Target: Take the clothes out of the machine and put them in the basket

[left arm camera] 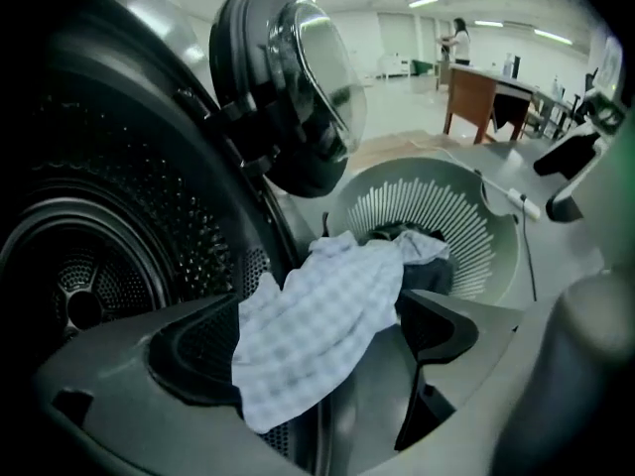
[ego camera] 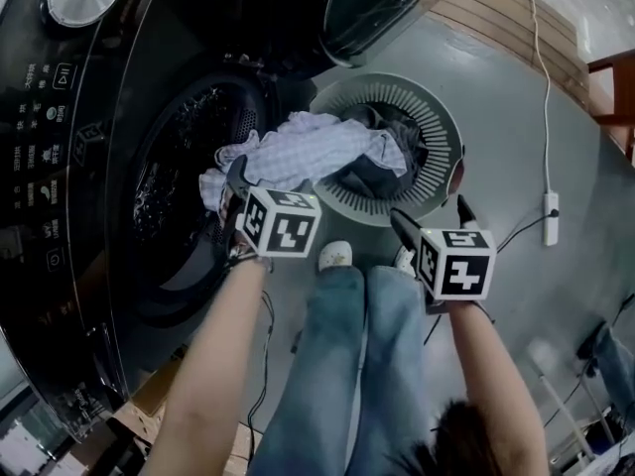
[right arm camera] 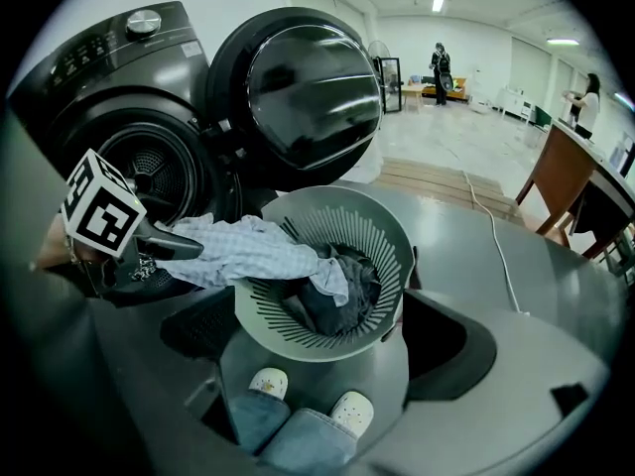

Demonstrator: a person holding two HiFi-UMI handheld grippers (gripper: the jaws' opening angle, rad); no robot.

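1. Pale checked cloth [ego camera: 317, 150] drapes from the lip of the washing machine's drum [ego camera: 174, 177] across to the grey slotted basket [ego camera: 448, 127]. Its far end lies on dark clothes [ego camera: 382, 172] inside the basket.
2. Left tool [ego camera: 236, 184] hangs at the drum's mouth with its jaws spread wide. The cloth's near end lies loose over one jaw, not pinched.
3. Right tool [ego camera: 434, 216] hovers just beside the basket's near rim, jaws spread and gripping nothing.
4. Machine door [ego camera: 382, 8] stands swung open beside the basket.
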